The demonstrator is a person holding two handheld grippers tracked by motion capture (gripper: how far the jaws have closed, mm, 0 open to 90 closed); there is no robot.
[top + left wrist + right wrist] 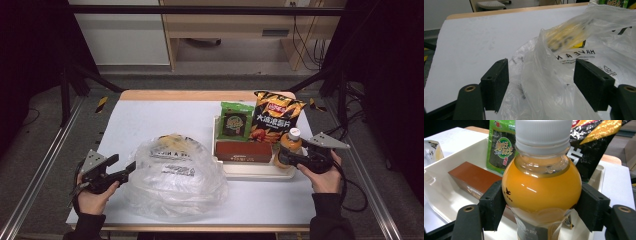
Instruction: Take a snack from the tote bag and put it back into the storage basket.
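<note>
Right gripper (pixel 540 207) jaws wide around the bottle (pixel 541 187), touching its sides: full, heavy, slick, rigid; body grip suits. Left gripper (pixel 541 85) jaws open astride the flimsy bag (pixel 574 62).

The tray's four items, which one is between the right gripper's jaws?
The orange juice bottle with the white cap, at the tray's right end. The green packet, chip bag and brown box sit untouched.

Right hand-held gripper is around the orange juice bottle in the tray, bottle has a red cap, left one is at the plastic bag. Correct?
Not quite: the cap is white, not red, as the right gripper view shows. The rest holds: the right hand-held gripper has its jaws around the orange juice bottle in the tray, and the left hand-held gripper is at the plastic bag.
</note>
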